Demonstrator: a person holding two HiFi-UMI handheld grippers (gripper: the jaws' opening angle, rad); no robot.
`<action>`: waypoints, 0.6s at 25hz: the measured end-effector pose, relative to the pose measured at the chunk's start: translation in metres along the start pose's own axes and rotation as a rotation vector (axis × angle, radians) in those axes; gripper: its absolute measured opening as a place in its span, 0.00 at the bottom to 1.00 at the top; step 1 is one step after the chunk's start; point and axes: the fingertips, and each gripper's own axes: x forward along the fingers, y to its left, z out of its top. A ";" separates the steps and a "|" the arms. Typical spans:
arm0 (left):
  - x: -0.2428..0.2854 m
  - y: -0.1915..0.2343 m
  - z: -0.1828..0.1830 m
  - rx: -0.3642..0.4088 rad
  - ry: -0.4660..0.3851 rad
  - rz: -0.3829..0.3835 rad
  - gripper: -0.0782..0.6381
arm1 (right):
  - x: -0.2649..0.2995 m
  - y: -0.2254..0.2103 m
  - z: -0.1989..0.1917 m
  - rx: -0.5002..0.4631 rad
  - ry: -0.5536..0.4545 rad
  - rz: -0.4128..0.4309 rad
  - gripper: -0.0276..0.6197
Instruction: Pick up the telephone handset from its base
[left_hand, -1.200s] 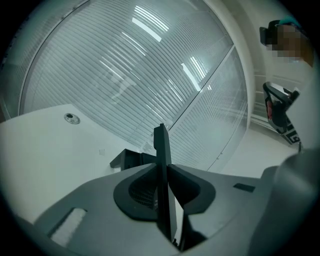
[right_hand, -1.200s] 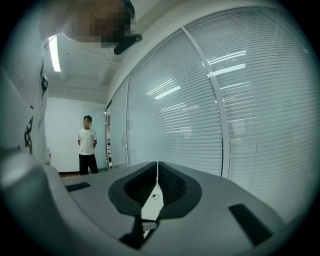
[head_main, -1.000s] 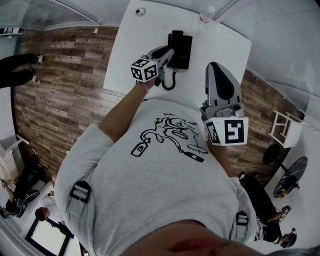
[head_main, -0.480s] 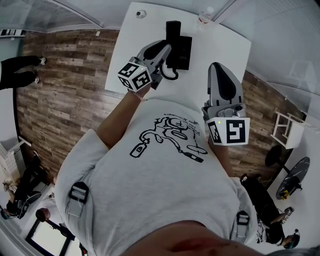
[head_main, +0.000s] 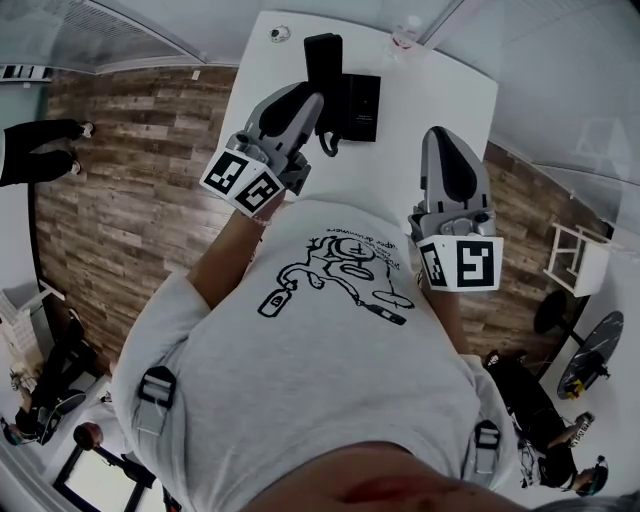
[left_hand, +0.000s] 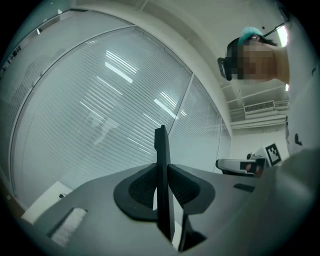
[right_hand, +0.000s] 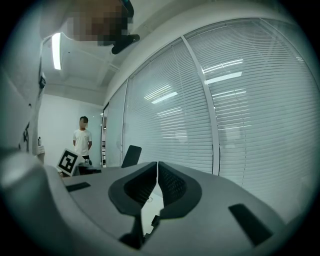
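Note:
The black telephone handset is lifted clear of its black base, which lies on the white table. My left gripper is shut on the handset, and the cord hangs down from it toward the base. In the left gripper view the handset stands edge-on, clamped between the two pads of the left gripper. My right gripper hovers over the table's near right part, apart from the phone. In its own view the right gripper has its pads together with nothing between them.
A small bottle and a small round object sit at the table's far edge. Glass walls with blinds stand beyond the table. A person stands at a distance, and a white stool is on the right.
My left gripper has risen with the handset, lifting it off the base and toward the table's far left. The right gripper has stayed where it was.

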 end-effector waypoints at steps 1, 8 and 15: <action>-0.003 -0.003 0.006 0.010 -0.010 0.000 0.20 | -0.001 0.000 0.000 -0.001 -0.001 -0.002 0.06; -0.022 -0.016 0.034 0.062 -0.058 0.015 0.20 | -0.007 -0.005 -0.002 -0.004 0.004 -0.020 0.06; -0.026 -0.024 0.040 0.089 -0.069 0.017 0.20 | -0.010 -0.005 -0.003 -0.035 0.017 -0.017 0.05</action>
